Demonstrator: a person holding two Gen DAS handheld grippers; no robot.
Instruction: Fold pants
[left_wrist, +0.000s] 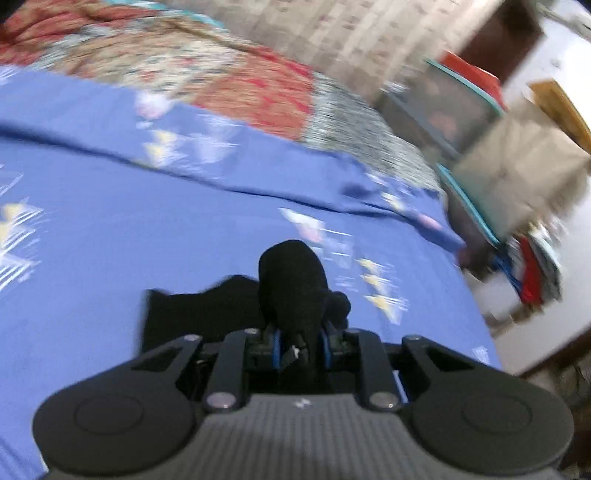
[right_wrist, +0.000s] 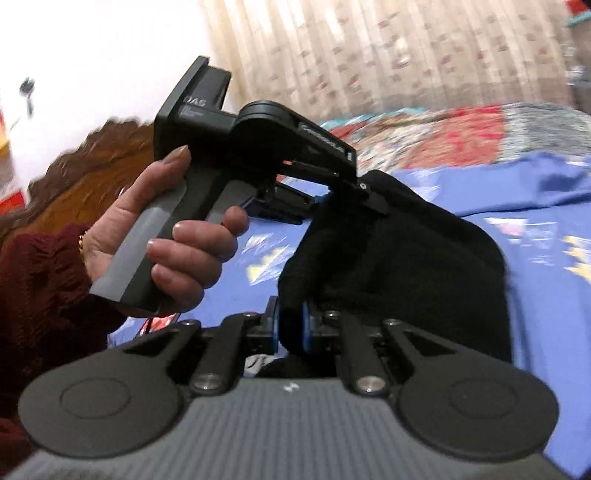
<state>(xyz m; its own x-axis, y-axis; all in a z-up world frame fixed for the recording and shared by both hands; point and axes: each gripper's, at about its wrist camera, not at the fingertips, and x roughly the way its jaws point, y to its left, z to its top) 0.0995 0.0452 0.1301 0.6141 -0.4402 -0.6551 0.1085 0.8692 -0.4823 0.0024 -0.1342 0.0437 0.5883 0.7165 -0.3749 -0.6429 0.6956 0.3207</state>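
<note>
The black pants (left_wrist: 291, 284) bulge up between my left gripper's (left_wrist: 299, 339) blue pads, which are shut on the cloth above the blue bed sheet (left_wrist: 110, 229). More black cloth (left_wrist: 192, 314) hangs to the left. In the right wrist view my right gripper (right_wrist: 291, 325) is shut on the black pants (right_wrist: 406, 266), which stretch up to the left gripper (right_wrist: 365, 192), held in a hand at upper left. Both views are blurred.
A patterned red and beige quilt (left_wrist: 229, 77) lies at the far side of the bed. Boxes and a cardboard carton (left_wrist: 517, 166) stand beside the bed on the right. A carved wooden headboard (right_wrist: 92, 173) and a curtain (right_wrist: 388, 51) show in the right wrist view.
</note>
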